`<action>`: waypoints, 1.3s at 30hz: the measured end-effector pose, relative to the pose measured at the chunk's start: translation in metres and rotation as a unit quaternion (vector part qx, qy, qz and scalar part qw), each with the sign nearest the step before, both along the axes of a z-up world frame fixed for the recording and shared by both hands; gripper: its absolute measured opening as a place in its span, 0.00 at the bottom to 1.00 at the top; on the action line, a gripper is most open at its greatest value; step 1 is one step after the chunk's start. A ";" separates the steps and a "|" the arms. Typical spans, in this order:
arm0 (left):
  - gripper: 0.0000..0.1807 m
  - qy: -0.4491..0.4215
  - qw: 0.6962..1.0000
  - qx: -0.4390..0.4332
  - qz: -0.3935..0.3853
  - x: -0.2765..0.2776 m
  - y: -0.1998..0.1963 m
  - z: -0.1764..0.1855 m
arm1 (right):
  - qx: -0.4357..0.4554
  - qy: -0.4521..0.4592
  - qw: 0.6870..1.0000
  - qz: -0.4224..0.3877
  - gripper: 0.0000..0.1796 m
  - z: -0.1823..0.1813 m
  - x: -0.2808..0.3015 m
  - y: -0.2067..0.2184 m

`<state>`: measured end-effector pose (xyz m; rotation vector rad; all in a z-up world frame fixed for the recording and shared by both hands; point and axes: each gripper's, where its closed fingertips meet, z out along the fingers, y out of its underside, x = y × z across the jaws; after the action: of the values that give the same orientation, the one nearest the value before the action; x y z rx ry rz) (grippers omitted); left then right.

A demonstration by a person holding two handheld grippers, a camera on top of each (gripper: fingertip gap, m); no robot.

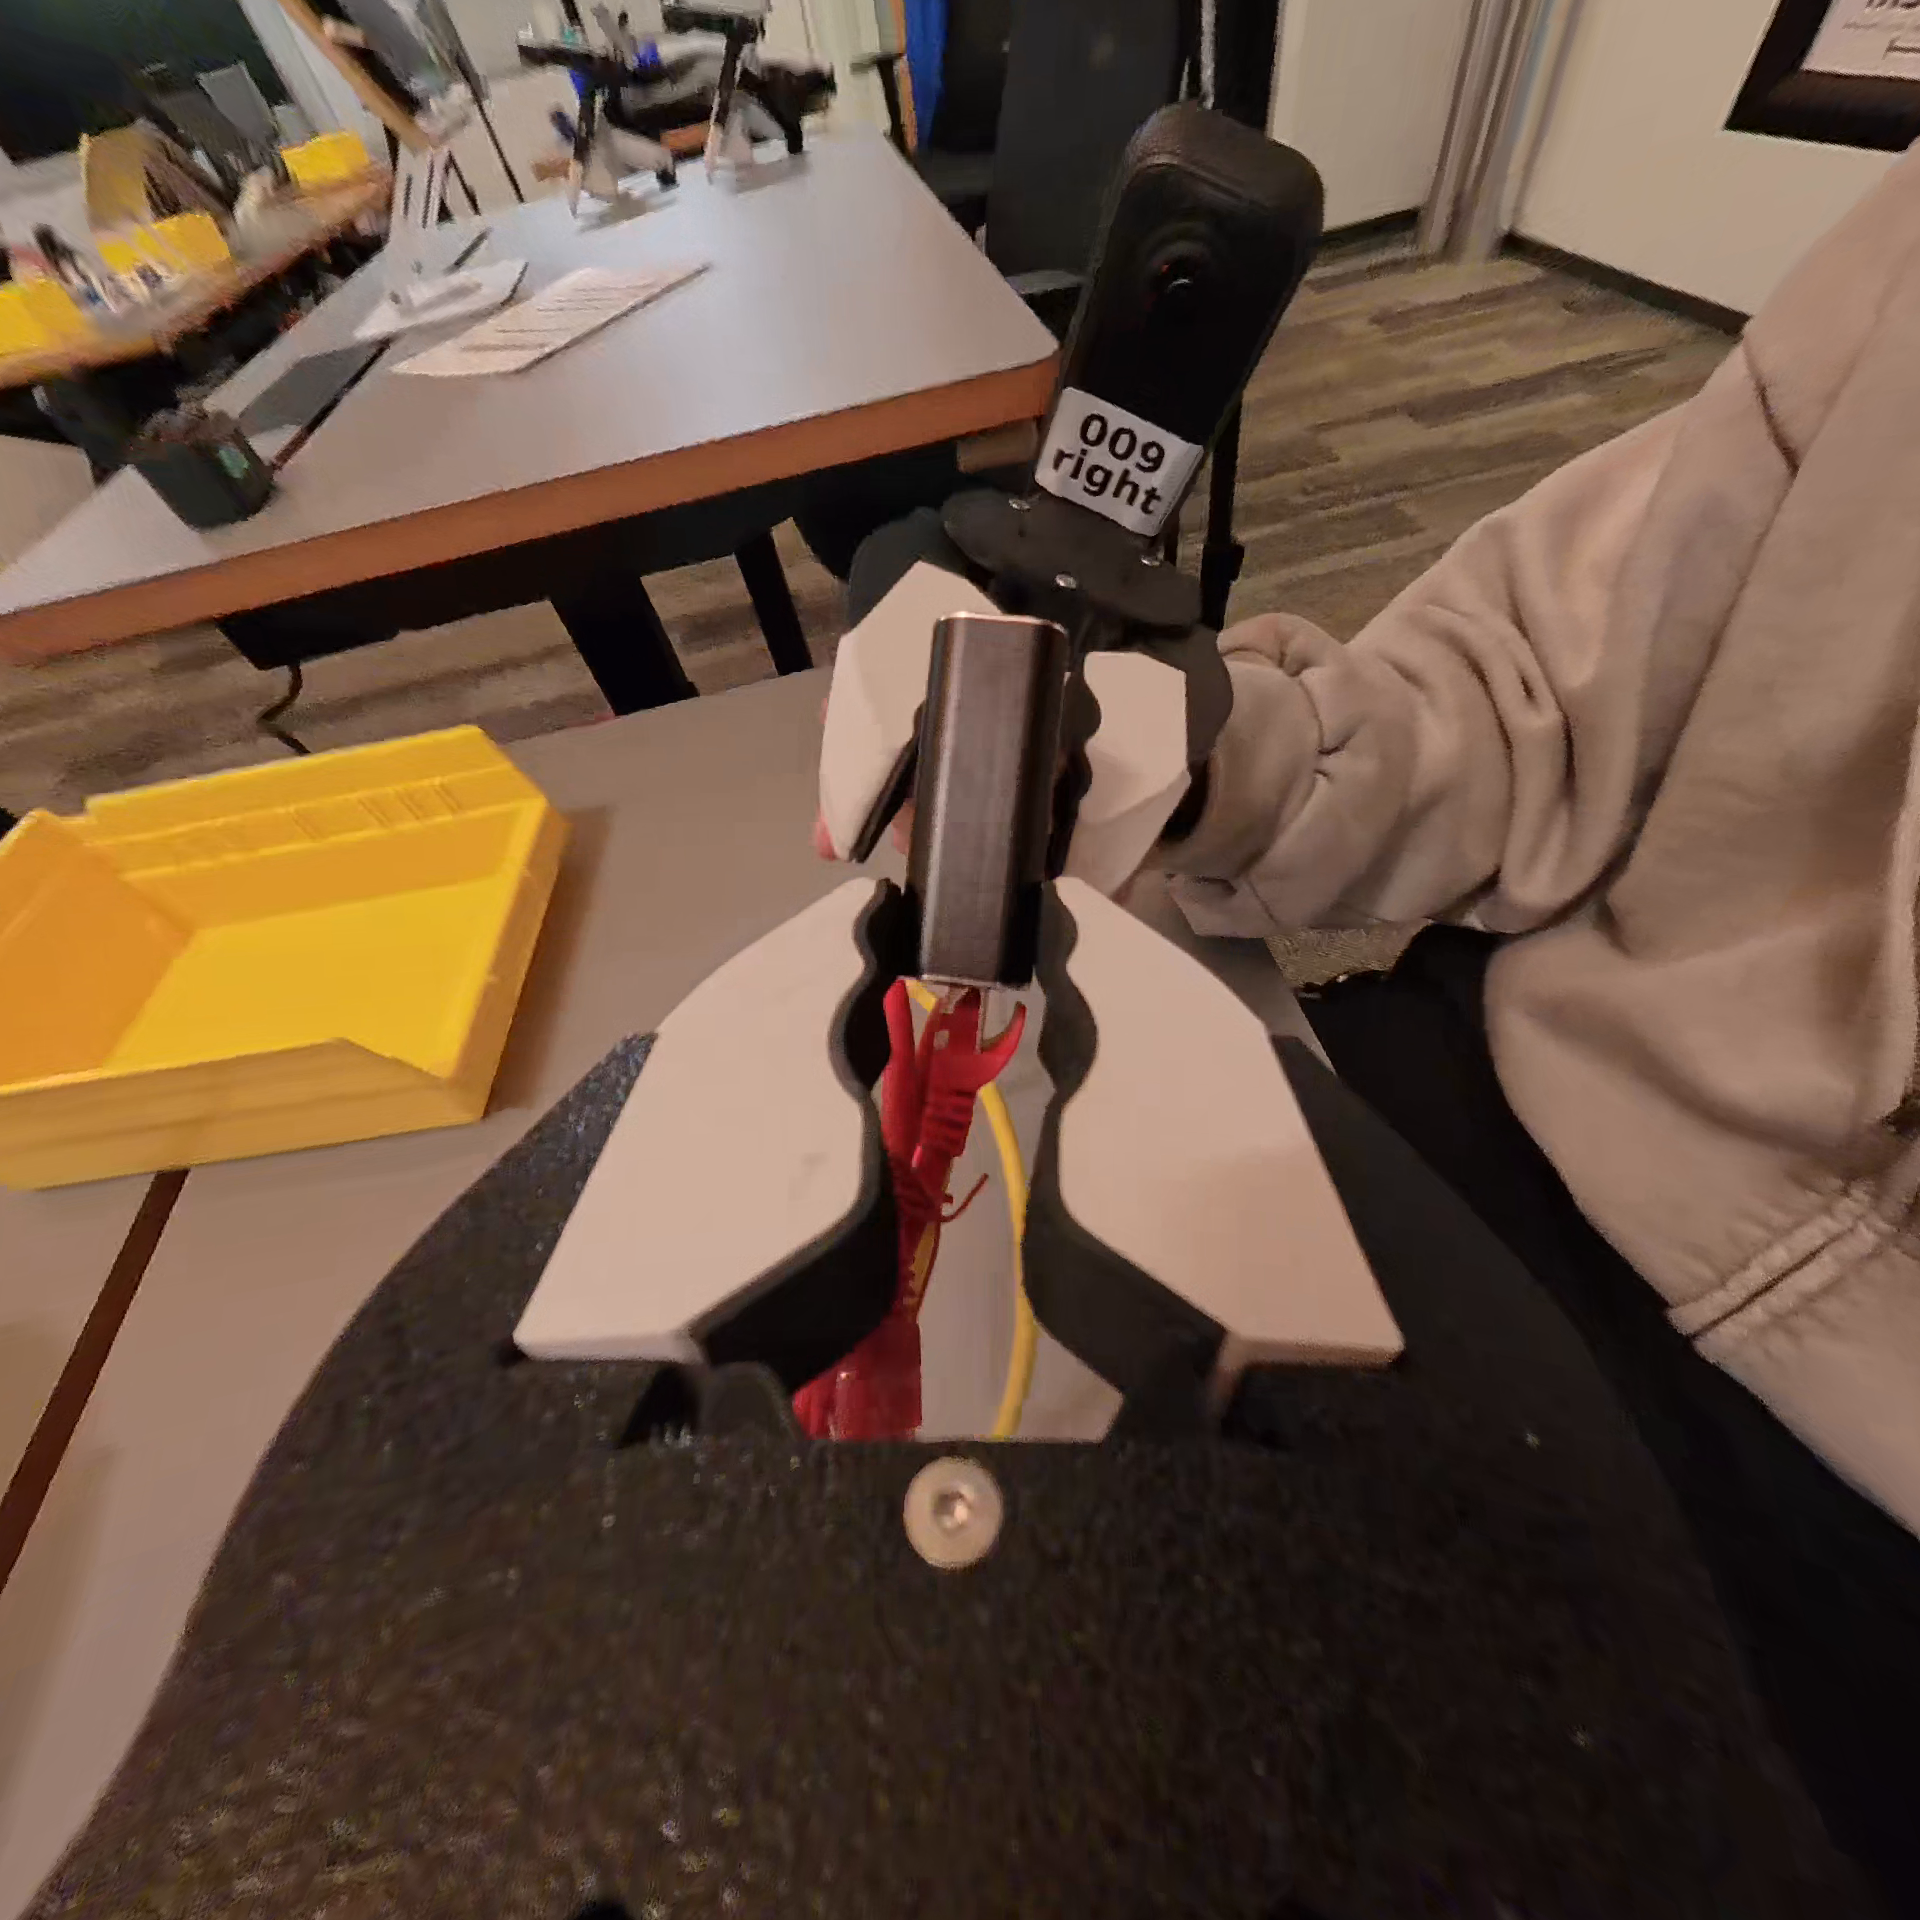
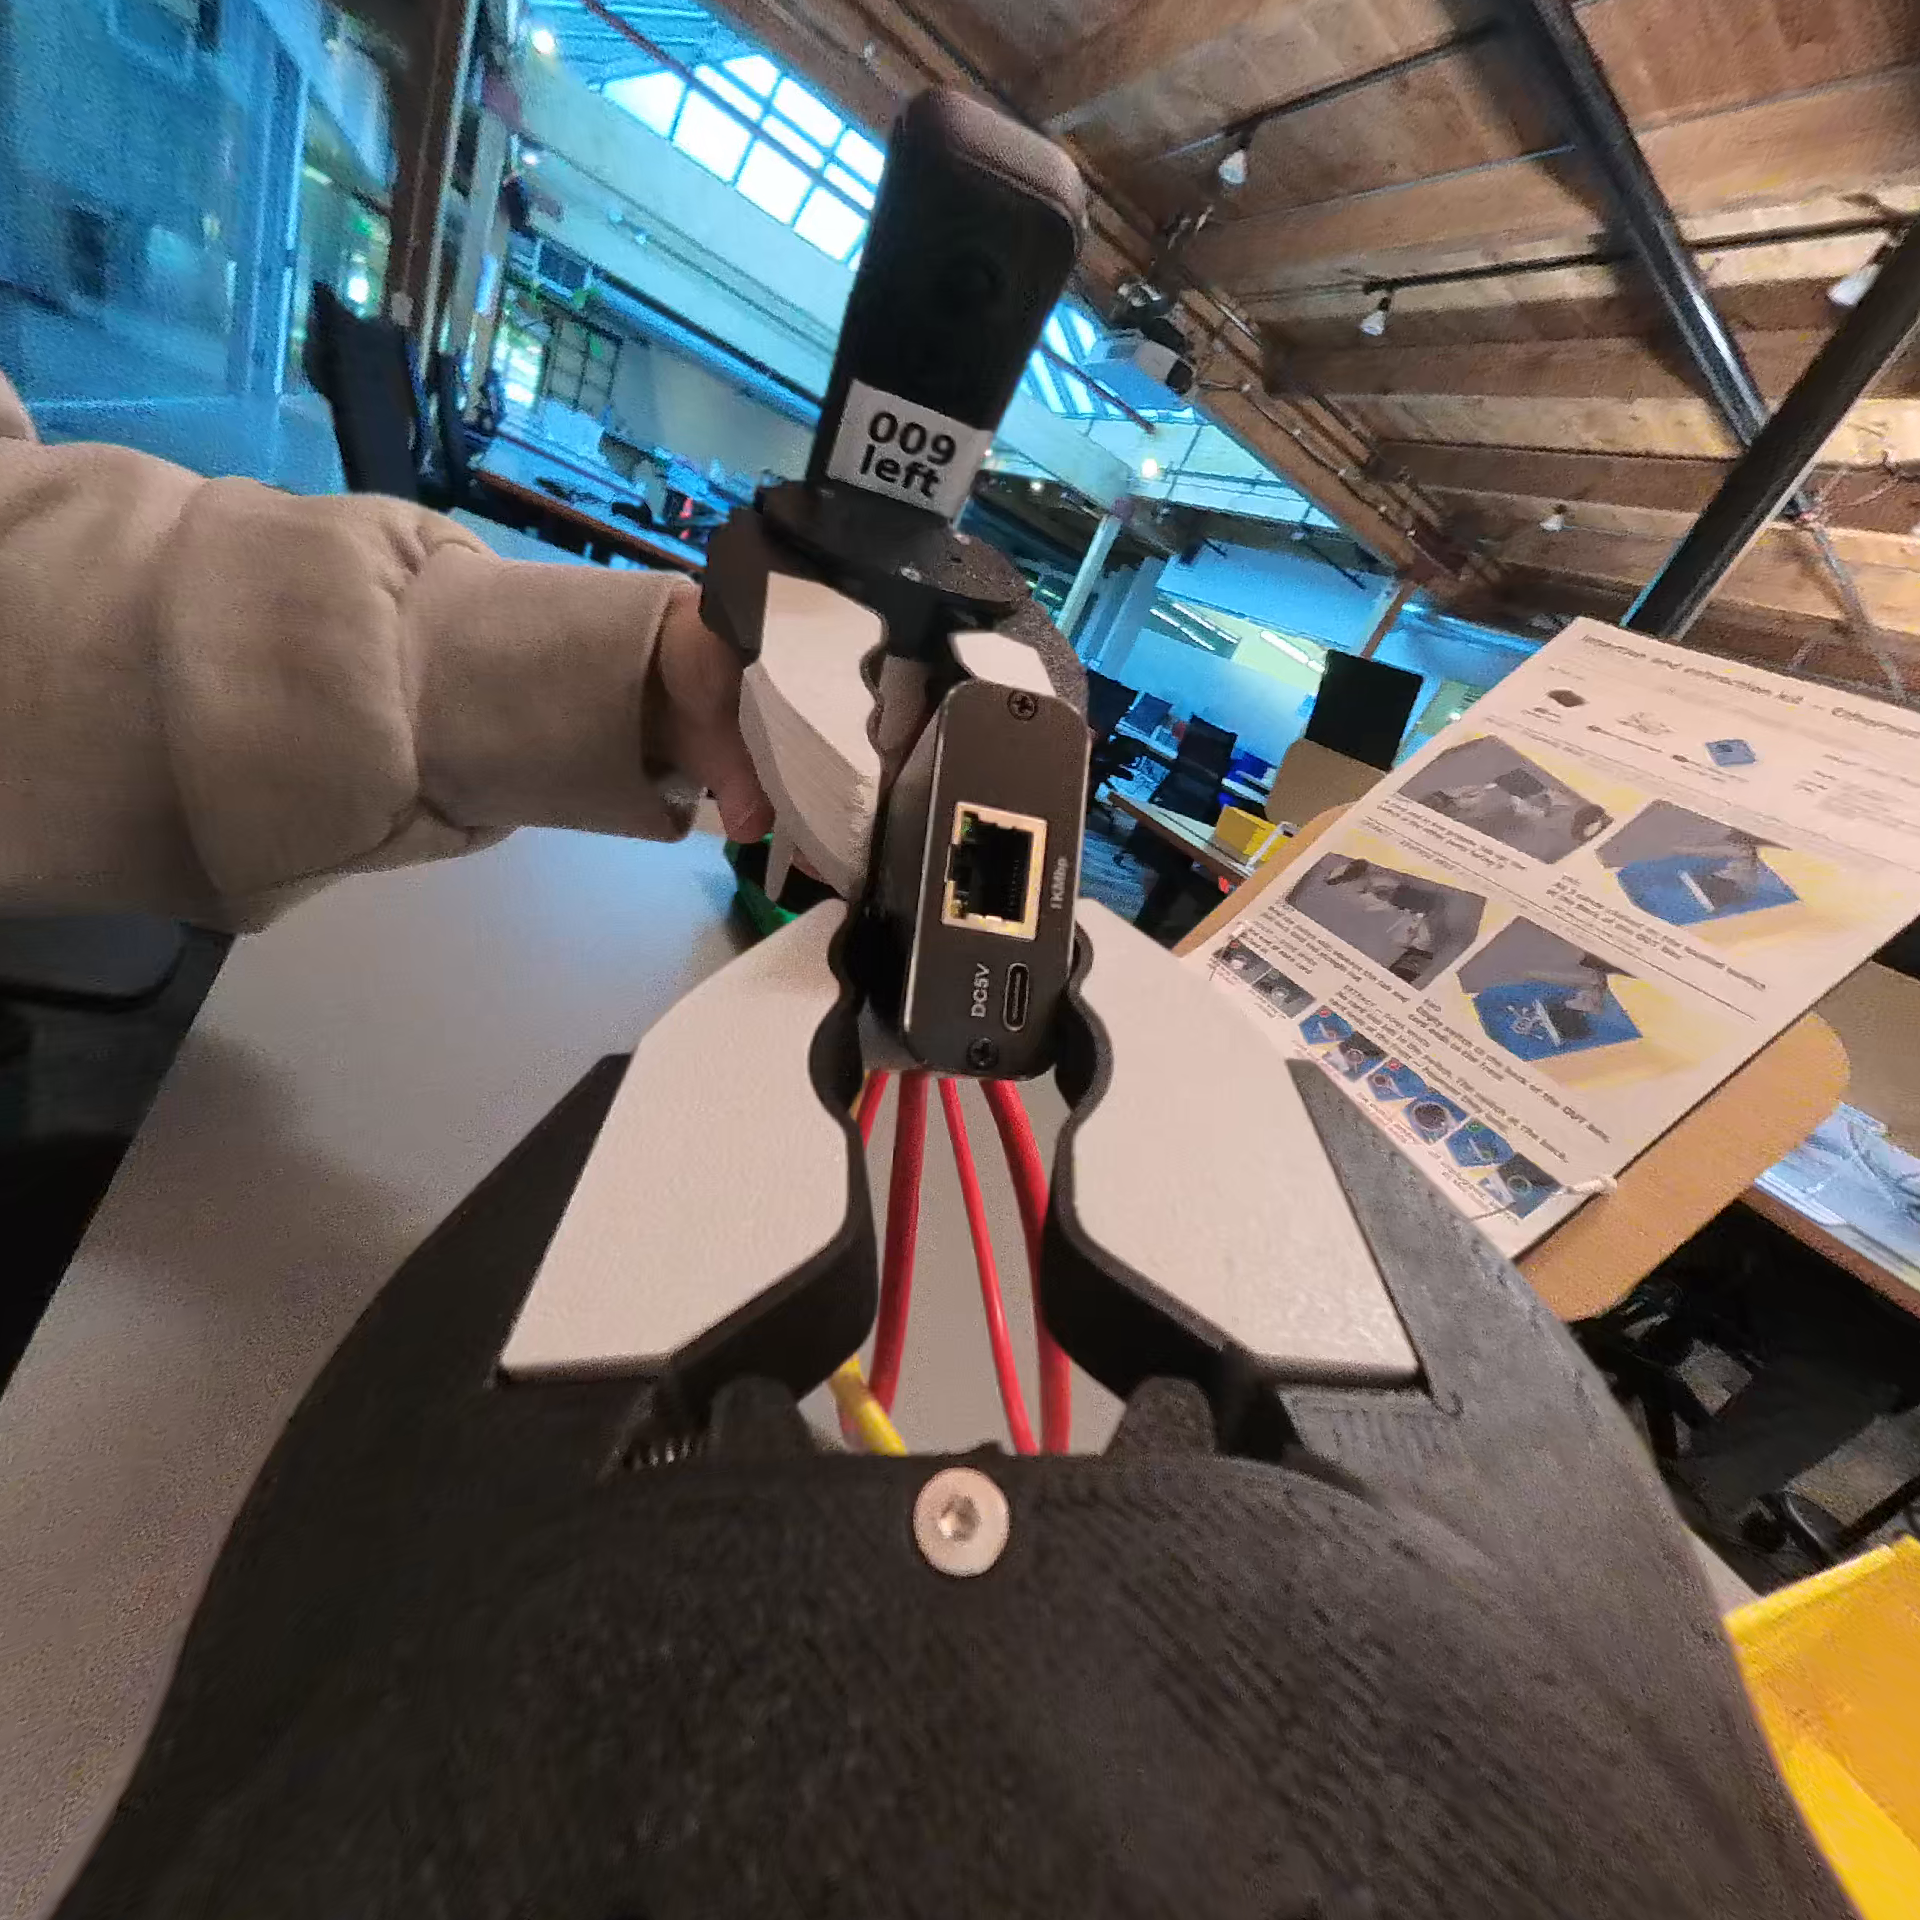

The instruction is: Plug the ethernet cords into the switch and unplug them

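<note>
The switch [image 1: 982, 800] is a small dark metal box held in the air between both grippers. My left gripper [image 1: 971, 920] is shut on its near end. My right gripper [image 1: 997, 732] grips the far end. In the right wrist view my right gripper [image 2: 961, 940] is shut on the switch [image 2: 987, 883], whose end face shows one empty ethernet port and a small power port. The left gripper [image 2: 914, 717] holds it from behind. Red ethernet cords [image 2: 904, 1195] hang below it, with a red plug [image 1: 951, 1070] at its underside. A yellow cord [image 1: 1013, 1195] hangs beside them.
A yellow bin [image 1: 260, 935] sits on the grey table [image 1: 312, 1299] at the left. Another yellow bin [image 2: 1839, 1714] is at lower right. An instruction sheet on a cardboard stand [image 2: 1558, 935] leans at the right. A person's beige sleeves [image 1: 1558, 831] hold the grippers. My left and right fingertips are right by each other.
</note>
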<state>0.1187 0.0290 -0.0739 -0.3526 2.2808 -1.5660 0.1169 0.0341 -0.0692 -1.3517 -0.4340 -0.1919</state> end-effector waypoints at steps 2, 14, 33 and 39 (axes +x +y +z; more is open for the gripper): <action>0.14 -0.004 1.000 -0.009 -0.004 -0.001 0.000 -0.004 | -0.033 -0.008 0.999 0.003 0.18 -0.005 -0.002 0.000; 0.20 -0.101 0.930 0.334 0.119 0.009 0.004 -0.022 | -0.238 -0.182 0.944 -0.137 0.15 -0.057 0.027 0.003; 0.13 -0.077 0.911 -0.142 0.380 0.038 0.062 0.043 | -0.002 -0.069 0.951 -0.302 0.28 0.019 0.049 -0.005; 0.13 -0.040 0.866 -0.324 0.379 0.038 0.048 0.045 | 0.006 0.018 0.955 -0.295 0.37 -0.003 0.041 0.020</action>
<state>0.1566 0.0767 -0.0286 -1.1568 1.1994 -1.7532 0.1583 0.0537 -0.0723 -1.4410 0.0142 -0.6605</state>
